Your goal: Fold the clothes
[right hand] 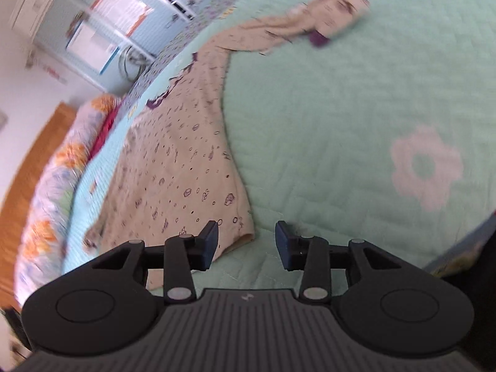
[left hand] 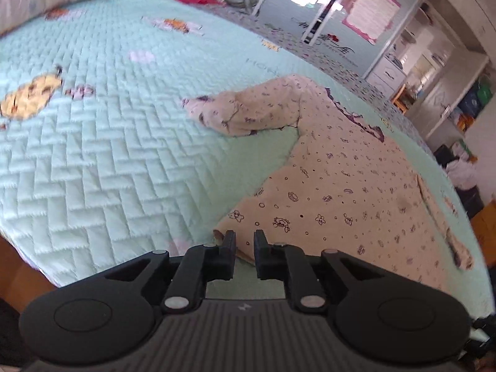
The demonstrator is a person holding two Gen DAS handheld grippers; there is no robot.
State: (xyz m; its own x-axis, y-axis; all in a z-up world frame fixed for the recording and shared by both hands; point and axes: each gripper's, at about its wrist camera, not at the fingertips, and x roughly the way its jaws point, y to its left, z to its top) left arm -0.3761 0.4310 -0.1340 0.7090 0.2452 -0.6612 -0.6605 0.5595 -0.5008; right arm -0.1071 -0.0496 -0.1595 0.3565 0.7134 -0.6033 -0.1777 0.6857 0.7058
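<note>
Looking at a mint quilted bedspread (left hand: pixel 102 142) covering the whole bed, with a cream printed pajama top (left hand: pixel 347 186) lying flat on it, straight ahead of both sets of jaws. Left gripper (left hand: pixel 245 249) has its jaws slightly apart, nothing pinched, the hem corner right behind the gap. Right gripper (right hand: pixel 246 243) is spread wider, empty, hem edge by its left-hand finger. Floral pillow (right hand: pixel 52 183) and wooden headboard (right hand: pixel 34 152) sit far off left; loads of bare quilt to the right. White shelving (left hand: pixel 434 71) stands beyond the bed.
</note>
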